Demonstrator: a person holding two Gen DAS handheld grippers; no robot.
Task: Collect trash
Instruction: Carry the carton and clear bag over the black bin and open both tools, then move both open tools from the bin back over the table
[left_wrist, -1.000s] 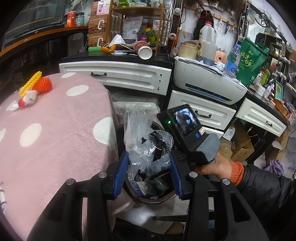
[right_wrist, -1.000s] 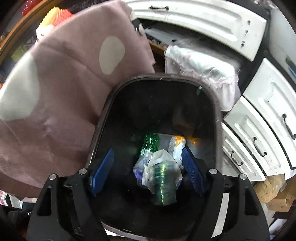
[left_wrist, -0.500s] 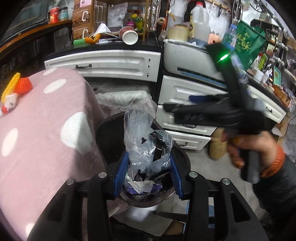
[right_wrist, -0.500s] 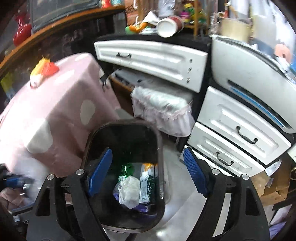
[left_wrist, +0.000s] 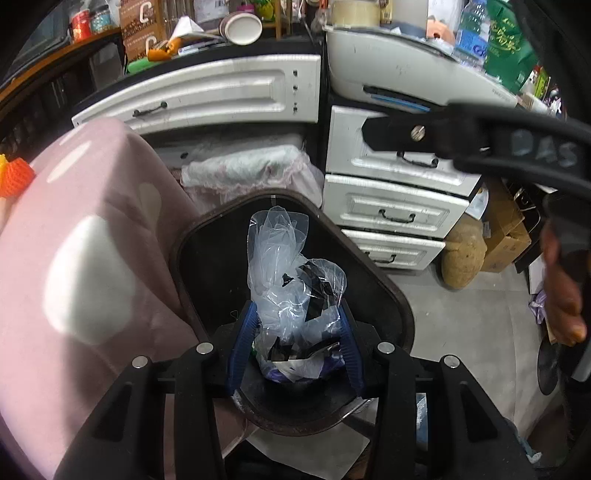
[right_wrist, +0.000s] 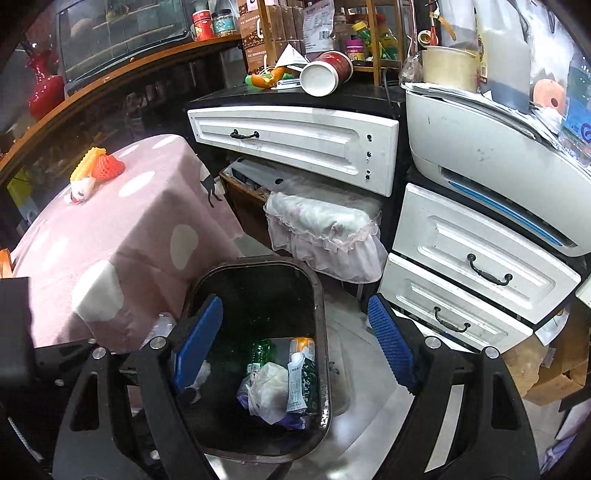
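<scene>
My left gripper (left_wrist: 295, 343) is shut on a crumpled clear plastic bag (left_wrist: 291, 288) with dark scraps inside, held just over the mouth of the dark trash bin (left_wrist: 384, 291). My right gripper (right_wrist: 291, 339) stands open and empty, above the same bin (right_wrist: 321, 332). In the right wrist view the bin's floor holds a green bottle (right_wrist: 258, 354), a can (right_wrist: 301, 345) and a white wad of wrapper (right_wrist: 269, 387). The right gripper's black body (left_wrist: 480, 136) crosses the upper right of the left wrist view, with a hand (left_wrist: 561, 295) below it.
A table under a pink polka-dot cloth (right_wrist: 122, 229) stands left of the bin, with orange and yellow foam nets (right_wrist: 99, 168) on it. White drawers (right_wrist: 472, 266) and a printer (right_wrist: 491, 147) stand to the right. A frilled pink bundle (right_wrist: 325, 229) lies behind the bin.
My left gripper has sunk with the bag toward the bin's mouth. My right gripper has risen out of the bin, leaving the clear wrapped bundle behind, and now looks down from higher up.
</scene>
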